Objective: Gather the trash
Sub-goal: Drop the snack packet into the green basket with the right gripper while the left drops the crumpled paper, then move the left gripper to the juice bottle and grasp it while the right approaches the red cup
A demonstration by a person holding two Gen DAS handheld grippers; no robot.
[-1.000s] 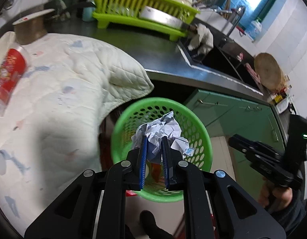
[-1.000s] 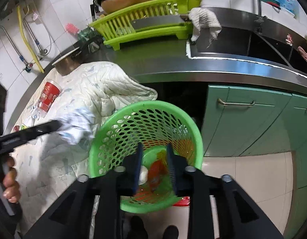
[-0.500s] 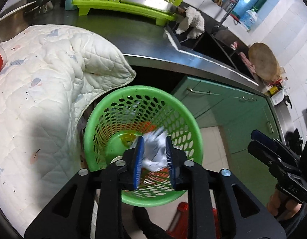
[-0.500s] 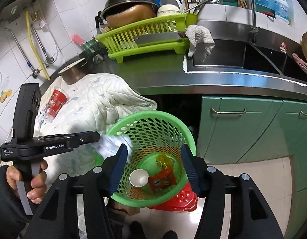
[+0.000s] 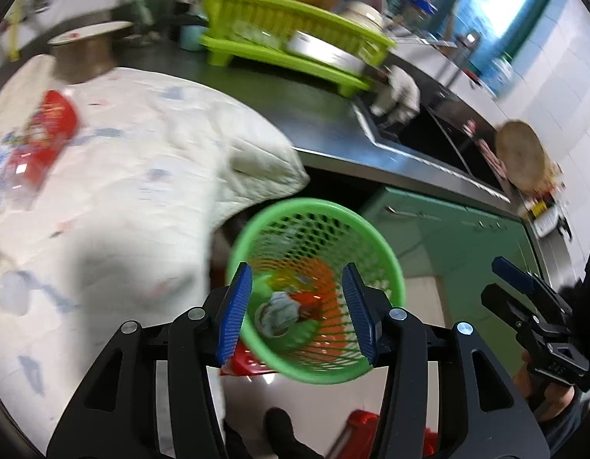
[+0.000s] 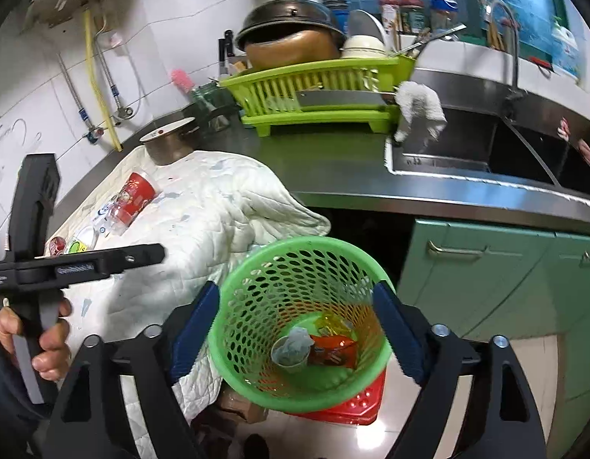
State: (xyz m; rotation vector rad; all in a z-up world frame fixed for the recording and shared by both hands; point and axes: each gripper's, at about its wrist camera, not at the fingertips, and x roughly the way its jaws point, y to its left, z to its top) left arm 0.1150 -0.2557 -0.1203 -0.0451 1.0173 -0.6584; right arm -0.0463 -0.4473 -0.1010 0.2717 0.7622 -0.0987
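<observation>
Trash lies gathered at the bottom of a green perforated basket (image 6: 300, 325) on the floor below the kitchen surface: a crumpled grey-white paper wad (image 6: 297, 344) sits in a small white cup (image 6: 287, 355), touching a red snack wrapper (image 6: 333, 350), with a scrap of yellow film (image 6: 335, 323) just behind. The basket stands on a red plastic base (image 6: 352, 401), near the hanging edge of a white quilted cloth (image 6: 203, 210), a spot that seems chosen so litter can go straight down from the surface. Both tools hover above its rim, the left tool (image 5: 297, 308) spread wide with nothing between its blue pads, the right tool (image 6: 302, 327) likewise wide and empty, a posture that fits a drop just finished. More litter waits to the far left on the cloth: a red paper cup (image 6: 136, 197) lying on its side, a clear crinkled wrapper (image 6: 103, 216) touching it, and small colourful packets (image 6: 71, 244) at the near-left edge. The left view is blurred, so finer detail there cannot be read.
</observation>
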